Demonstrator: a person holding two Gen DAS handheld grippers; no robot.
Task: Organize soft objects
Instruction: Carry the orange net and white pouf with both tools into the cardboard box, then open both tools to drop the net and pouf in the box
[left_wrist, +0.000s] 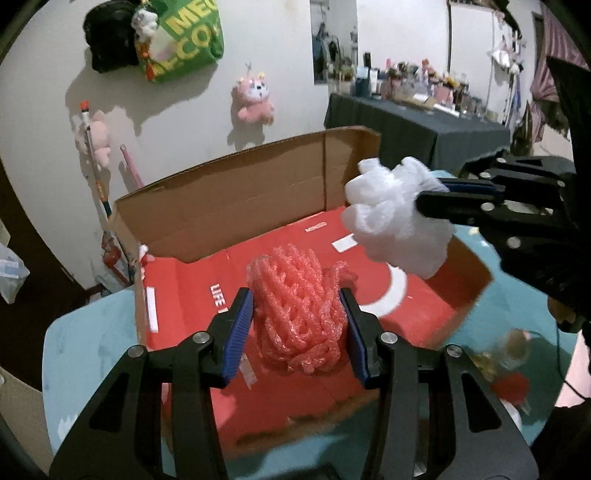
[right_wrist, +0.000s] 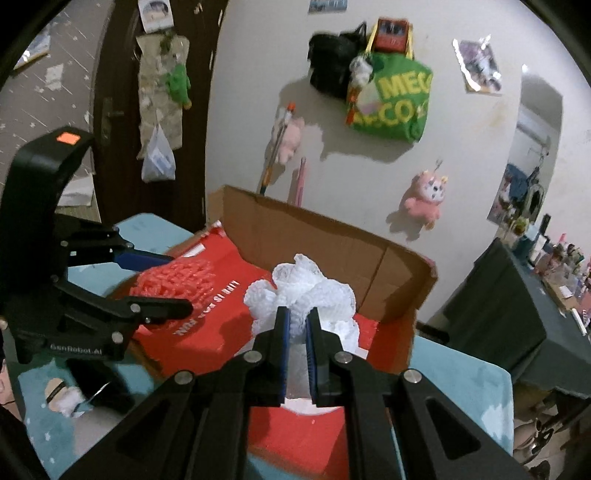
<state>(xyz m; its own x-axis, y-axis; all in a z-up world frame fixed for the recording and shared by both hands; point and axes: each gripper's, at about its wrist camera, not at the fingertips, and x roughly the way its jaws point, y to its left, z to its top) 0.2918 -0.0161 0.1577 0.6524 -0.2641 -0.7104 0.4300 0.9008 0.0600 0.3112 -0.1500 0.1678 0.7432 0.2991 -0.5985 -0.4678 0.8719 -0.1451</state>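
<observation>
The left tongs (left_wrist: 297, 325) pinch a pink foam net (left_wrist: 299, 314) between their two blue pads. The net fills the gap from pad to pad and sticks out forward past the tips. Its long axis runs along the fingers, away from the camera, and its far end points to the back flap of the box.

The right tongs (right_wrist: 297, 328) are pressed nearly together on a white foam net (right_wrist: 301, 291). Only a thin part of the net sits between the pads; the crumpled bulk spreads beyond the tips and to both sides. It has no clear long axis.

Both nets hang above the red inside of the open cardboard box (left_wrist: 229, 195), which lies on the bench with a light blue cover (left_wrist: 81, 332). From the left tongs, the white net is ahead and to the right, apart from the pink one.
</observation>
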